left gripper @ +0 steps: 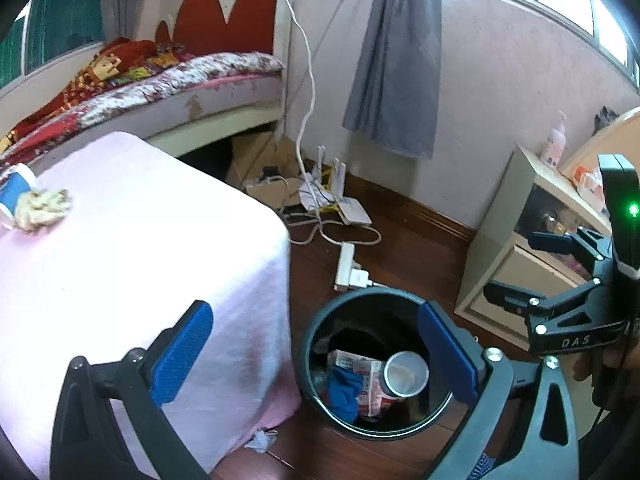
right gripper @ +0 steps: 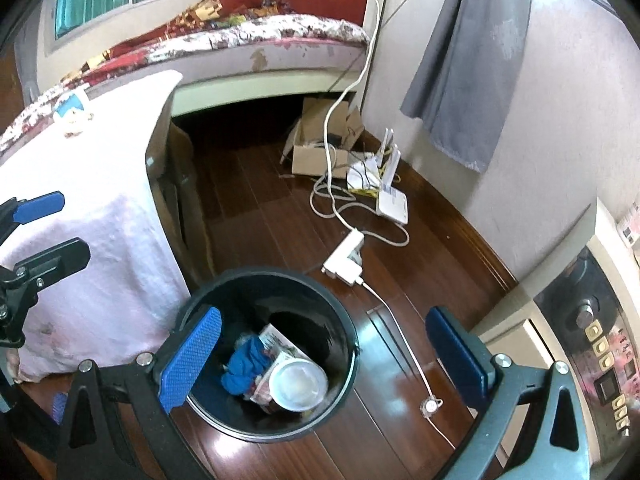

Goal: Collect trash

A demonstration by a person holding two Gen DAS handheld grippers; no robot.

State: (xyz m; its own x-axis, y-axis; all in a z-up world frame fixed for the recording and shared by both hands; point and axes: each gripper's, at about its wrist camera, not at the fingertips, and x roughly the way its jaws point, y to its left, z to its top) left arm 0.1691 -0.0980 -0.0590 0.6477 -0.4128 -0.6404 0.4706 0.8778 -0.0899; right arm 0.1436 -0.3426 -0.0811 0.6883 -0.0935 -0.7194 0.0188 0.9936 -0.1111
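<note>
Several pieces of trash already inside the black bin (right gripper: pixel 340 344), among them a paper cup (right gripper: pixel 297 385), but beside the bin, on the pink-covered table (left gripper: pixel 140 260), a blue cup (left gripper: pixel 14 196) and crumpled tissue (left gripper: pixel 42 208) left to collect, with left gripper (left gripper: pixel 316 364) and right gripper (right gripper: pixel 324 356) both spread empty.

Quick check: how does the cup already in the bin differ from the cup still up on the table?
The cup in the bin sits inside the black trash bin among other trash, mouth tilted up at the camera, showing a pale, empty inside. The cup on the table lies on its side on the pink tablecloth, its blue wall showing, with a crumpled tissue against it. Both look like disposable cups; neither is held by a gripper.
</note>
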